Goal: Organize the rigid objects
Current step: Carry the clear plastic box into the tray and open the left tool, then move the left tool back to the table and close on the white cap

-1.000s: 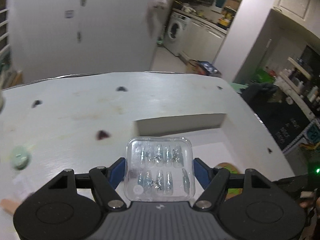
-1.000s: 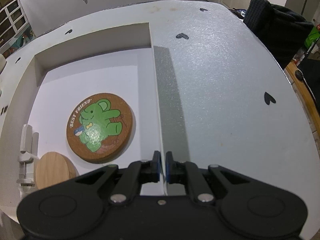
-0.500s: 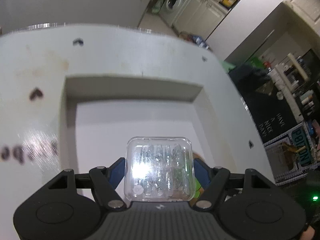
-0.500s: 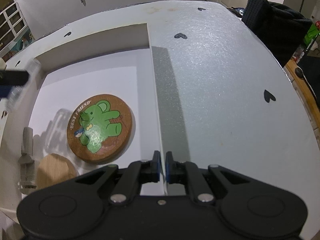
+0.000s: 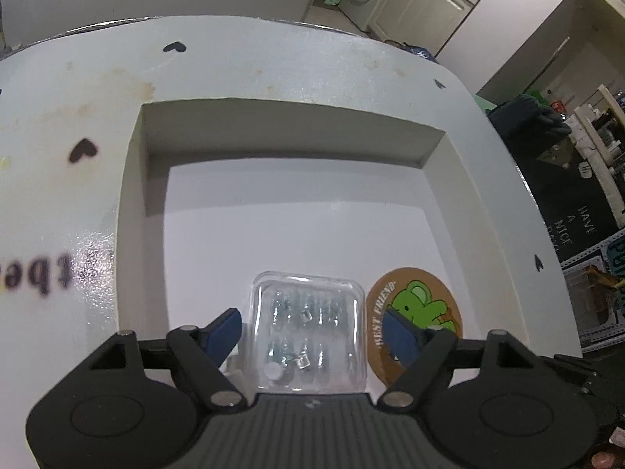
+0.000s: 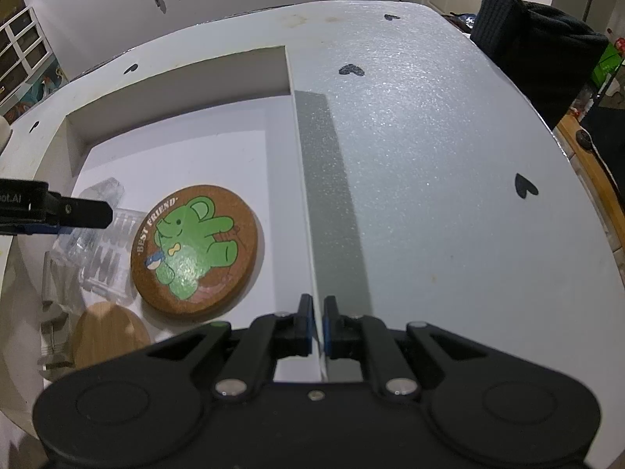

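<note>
A clear plastic case of small parts [image 5: 306,332] lies on the floor of the white box [image 5: 273,148], between the spread fingers of my left gripper [image 5: 312,330], which is open with gaps on both sides of the case. The case also shows in the right wrist view [image 6: 97,246], beside the round cork coaster with a green bear [image 6: 197,250]. The coaster also shows in the left wrist view [image 5: 420,305], right of the case. My right gripper [image 6: 317,318] is shut on the box's right wall [image 6: 308,211] at its near end.
A plain wooden disc [image 6: 107,332] and a white clip-like piece [image 6: 52,320] lie in the box's near left corner. The white table [image 6: 429,156] has black heart marks. A dark chair with cloth [image 6: 535,47] stands at the far right.
My left gripper carried the clear case over the box, lowered it next to the coaster and opened its fingers. The right gripper has stayed shut on the box wall.
</note>
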A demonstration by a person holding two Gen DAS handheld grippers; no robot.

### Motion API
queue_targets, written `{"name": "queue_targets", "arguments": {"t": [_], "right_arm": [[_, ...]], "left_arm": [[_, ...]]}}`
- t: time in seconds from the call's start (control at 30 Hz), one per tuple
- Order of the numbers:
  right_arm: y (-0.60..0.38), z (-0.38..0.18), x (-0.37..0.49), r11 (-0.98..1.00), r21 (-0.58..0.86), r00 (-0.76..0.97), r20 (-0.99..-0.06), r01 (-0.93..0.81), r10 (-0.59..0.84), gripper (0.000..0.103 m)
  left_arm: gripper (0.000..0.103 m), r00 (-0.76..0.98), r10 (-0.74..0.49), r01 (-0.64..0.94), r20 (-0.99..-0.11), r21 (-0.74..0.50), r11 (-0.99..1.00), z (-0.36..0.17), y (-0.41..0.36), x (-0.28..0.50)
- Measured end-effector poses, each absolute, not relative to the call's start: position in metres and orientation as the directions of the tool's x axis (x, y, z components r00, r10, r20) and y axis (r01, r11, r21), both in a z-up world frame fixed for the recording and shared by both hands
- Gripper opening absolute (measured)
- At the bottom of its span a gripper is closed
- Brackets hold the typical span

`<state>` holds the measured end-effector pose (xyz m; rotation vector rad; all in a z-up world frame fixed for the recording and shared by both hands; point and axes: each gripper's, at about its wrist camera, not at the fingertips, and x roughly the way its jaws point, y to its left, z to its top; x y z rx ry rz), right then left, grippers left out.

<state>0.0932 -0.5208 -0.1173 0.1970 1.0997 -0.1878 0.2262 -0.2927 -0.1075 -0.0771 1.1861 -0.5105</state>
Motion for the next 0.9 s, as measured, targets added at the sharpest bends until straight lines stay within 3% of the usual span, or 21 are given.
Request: {"name": "queue_targets", "arguments": {"t": [0.07,0.63,0.9], "right_arm": [[-0.521,-0.117,0.093,0.967,0.064,0.441,-0.896,0.247,-0.053,0.007],[-0.521,-0.117,0.093,0.967,0.065,0.442,-0.896,0.248,-0.053,0.007],[-0.52,-0.117,0.094,0.967,0.067,0.443,-0.895,0.247,-0.052,0.007]], "left_arm": [[0.088,0.28,-0.415,0.344,-0.866,-0.314,0.885,-0.106,-0.293,0.225],[0.103,0.281,-0.437,0.412,-0.854,-0.304,0.859,-0.071,-0.286,0.204],[0.103,0.3,-0.49,0.478,-0.818,-0.315,0.82,-0.049,-0.269,0.179]]}}
